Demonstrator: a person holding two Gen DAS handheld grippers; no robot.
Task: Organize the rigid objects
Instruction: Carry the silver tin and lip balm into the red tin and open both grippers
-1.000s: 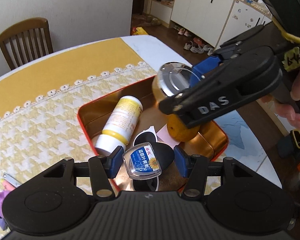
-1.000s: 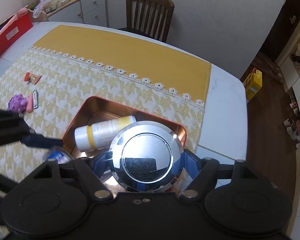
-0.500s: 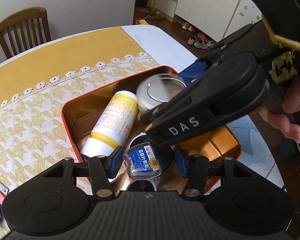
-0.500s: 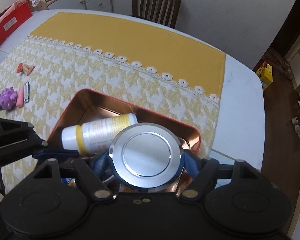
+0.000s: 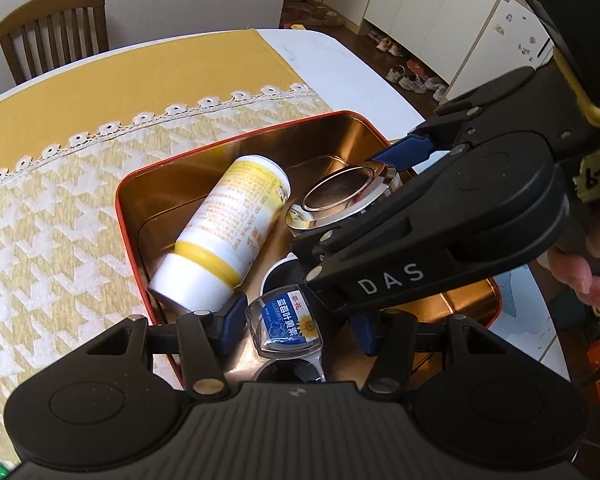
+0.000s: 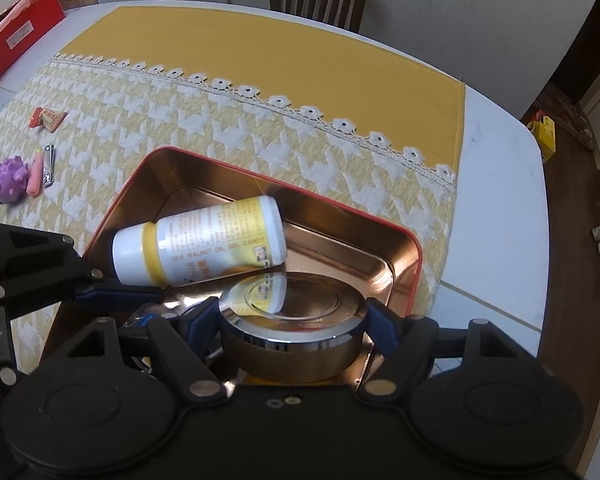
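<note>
Yellow cloth (image 6: 260, 64) under red tin (image 6: 414, 248). Right gripper (image 6: 296, 330) clamps chrome-lidded jar (image 6: 296, 308) low inside tin, likely for release. Left gripper (image 5: 290, 320) pinches small clear box (image 5: 286, 322) there too.

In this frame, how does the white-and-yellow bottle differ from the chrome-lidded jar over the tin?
Pose: the white-and-yellow bottle lies on its side; the chrome-lidded jar stands lid up.
Hold: the bottle lies free in the red tin; the jar is clamped in the right hand-held gripper.
Look: the bottle is tall, with a printed label and white cap; the jar is squat, its lid mirror-bright.
Shared: both are round containers, within the tin's outline.
</note>
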